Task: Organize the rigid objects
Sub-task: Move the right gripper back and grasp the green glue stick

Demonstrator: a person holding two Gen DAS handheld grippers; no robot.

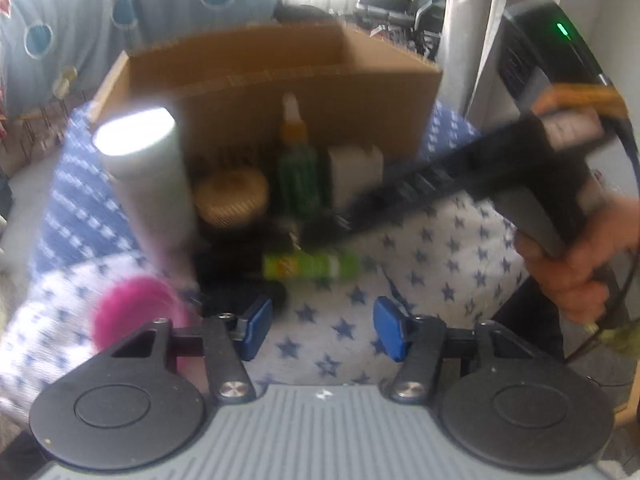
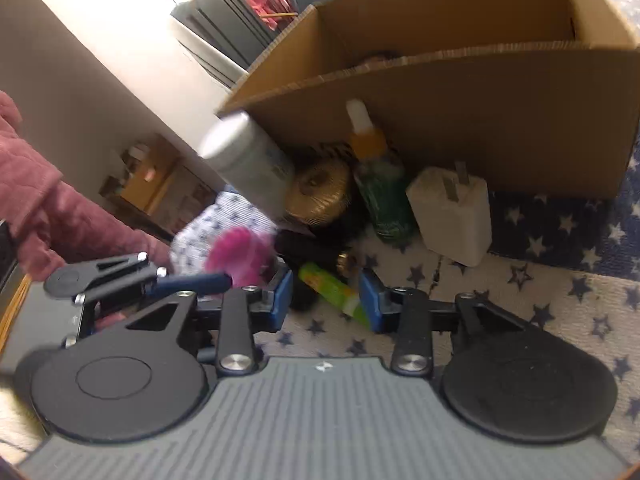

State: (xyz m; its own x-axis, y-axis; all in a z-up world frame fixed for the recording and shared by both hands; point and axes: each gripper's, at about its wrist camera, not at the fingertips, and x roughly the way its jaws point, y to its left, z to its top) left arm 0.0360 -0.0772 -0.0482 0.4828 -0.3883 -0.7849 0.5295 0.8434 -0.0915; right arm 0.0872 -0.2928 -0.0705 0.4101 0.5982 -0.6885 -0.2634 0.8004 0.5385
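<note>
**Rigid objects piled up outside the box, both grippers closing in**

Rigid objects sit in a heap on the star-print blanket [image 2: 520,300], right against the cardboard box [image 2: 500,128]: white canister [image 2: 248,160], green dropper bottle [image 2: 380,192], white charger [image 2: 452,216], lime tube [image 2: 332,288]. Left gripper [image 1: 316,330] has jaws apart, empty. Right gripper [image 2: 326,294] straddles the lime tube, pads not pressing yet. I'd square up on it before squeezing.

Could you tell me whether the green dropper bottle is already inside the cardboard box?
No, the dropper bottle stands on the star cloth, outside against the box front wall.
</note>
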